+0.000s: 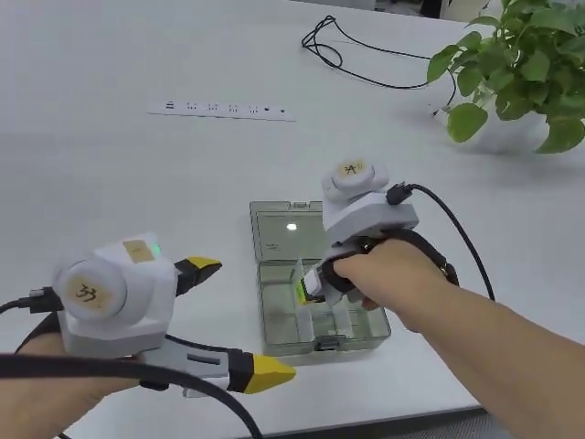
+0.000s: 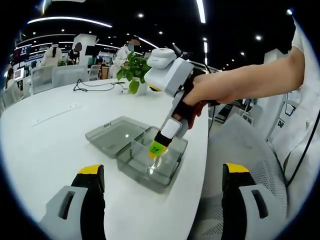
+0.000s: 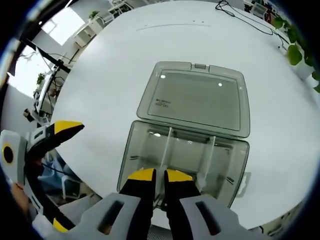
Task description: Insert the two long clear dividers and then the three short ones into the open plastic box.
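Box [image 1: 291,347] on table [image 1: 110,183], dividers [image 3: 166,146] inside, power strip [image 1: 222,109] behind, plant [image 1: 521,64] right

A round disc [image 1: 87,294] atop the left claw [image 1: 239,318] reads "33".

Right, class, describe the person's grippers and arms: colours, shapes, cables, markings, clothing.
The left gripper and right gripper have boxy white bodies, each topped by a round beige disc with a dark mark, and black tongs with yellow tips. A black cable trails from each; the left one shows a small green light. The person wears a white short sleeve.
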Action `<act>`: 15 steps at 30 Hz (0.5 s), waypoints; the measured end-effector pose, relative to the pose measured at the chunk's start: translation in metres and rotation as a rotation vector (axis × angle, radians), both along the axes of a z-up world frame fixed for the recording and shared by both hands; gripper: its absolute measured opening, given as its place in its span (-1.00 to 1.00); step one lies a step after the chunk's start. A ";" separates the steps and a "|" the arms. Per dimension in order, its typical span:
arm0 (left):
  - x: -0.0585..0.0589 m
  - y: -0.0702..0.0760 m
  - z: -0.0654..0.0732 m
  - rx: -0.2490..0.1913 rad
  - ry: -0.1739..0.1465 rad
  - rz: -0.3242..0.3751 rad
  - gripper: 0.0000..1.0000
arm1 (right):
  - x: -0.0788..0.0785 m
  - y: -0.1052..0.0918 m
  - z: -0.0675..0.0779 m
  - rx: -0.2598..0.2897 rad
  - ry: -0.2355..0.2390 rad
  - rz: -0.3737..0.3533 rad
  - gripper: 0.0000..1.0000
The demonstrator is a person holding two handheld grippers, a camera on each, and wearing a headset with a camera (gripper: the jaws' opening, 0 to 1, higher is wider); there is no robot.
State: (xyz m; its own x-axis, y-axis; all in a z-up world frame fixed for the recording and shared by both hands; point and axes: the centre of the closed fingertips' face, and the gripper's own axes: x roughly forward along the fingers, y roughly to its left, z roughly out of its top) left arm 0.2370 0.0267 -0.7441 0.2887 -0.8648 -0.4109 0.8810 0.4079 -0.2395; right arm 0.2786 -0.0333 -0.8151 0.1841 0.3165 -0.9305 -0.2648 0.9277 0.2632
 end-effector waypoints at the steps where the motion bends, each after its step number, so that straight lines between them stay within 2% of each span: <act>1: 0.000 0.000 0.000 0.001 0.000 0.000 1.00 | 0.000 0.000 -0.001 0.000 -0.001 0.006 -0.84; 7: 0.001 0.000 0.001 0.003 -0.001 0.009 1.00 | 0.000 0.000 -0.002 0.023 -0.005 0.008 -0.83; 15: 0.002 0.000 0.002 0.015 -0.002 0.022 1.00 | -0.001 0.000 -0.001 0.104 -0.027 -0.005 -0.78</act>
